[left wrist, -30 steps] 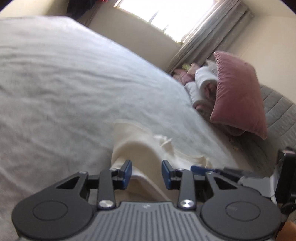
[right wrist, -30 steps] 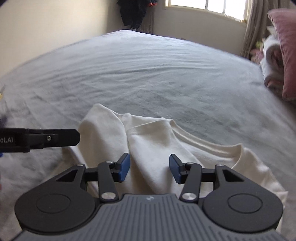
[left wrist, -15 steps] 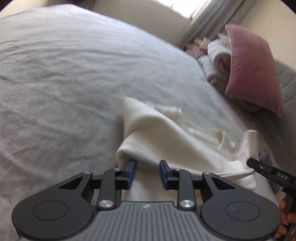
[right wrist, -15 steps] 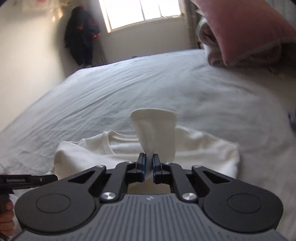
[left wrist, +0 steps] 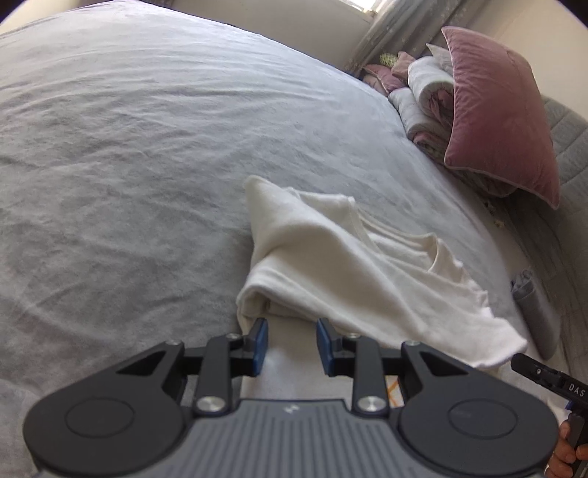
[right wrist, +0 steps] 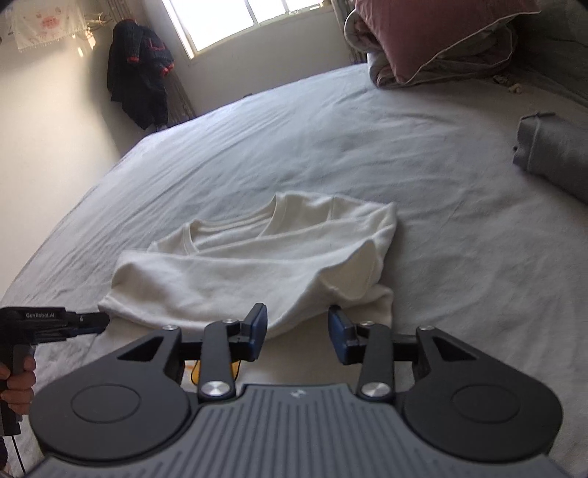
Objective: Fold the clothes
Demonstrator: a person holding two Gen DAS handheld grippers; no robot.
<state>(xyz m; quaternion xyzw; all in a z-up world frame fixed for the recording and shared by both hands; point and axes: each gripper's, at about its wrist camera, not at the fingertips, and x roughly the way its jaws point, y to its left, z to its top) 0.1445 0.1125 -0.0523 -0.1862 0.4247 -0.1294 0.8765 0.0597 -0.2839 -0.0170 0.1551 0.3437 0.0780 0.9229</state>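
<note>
Left wrist view first: the left gripper (left wrist: pixel 290 342) hangs low over the bed (left wrist: pixel 128 154), its blue-padded fingers (left wrist: pixel 259 342) spread apart with nothing between them; the pads stand just in front of the near rolled edge of a white T-shirt (left wrist: pixel 330 264), which lies partly folded on the grey bedspread, one layer laid over another, toward the near right part of the bed; the tip of the right gripper (left wrist: pixel 544 375) enters from the lower right edge of the picture, just beside a corner of the shirt, and whether it touches the cloth cannot be told; a pink pillow (left wrist: pixel 499 110) leans against rolled bedding (left wrist: pixel 426 92) at the far right edge of the bed; a folded grey garment (left wrist: pixel 533 312) lies at the right edge, near the shirt.

Right wrist view: the right gripper (right wrist: pixel 297 331) has its jaws wide apart and empty, the pads poised at the shirt's near hem; the white T-shirt (right wrist: pixel 257 257) lies across the middle of the bed (right wrist: pixel 459 239), neckline turned away from the camera, one side folded over the body; the left gripper (right wrist: pixel 88 318) reaches in from the left edge, its tip at the shirt's near left corner, and from this side its jaw gap cannot be read; the grey garment (right wrist: pixel 558 158) lies well apart at the right edge; a dark jacket (right wrist: pixel 139 73) hangs on the far wall beside a window (right wrist: pixel 250 18); the pink pillow (right wrist: pixel 422 33) sits at the far right corner.
</note>
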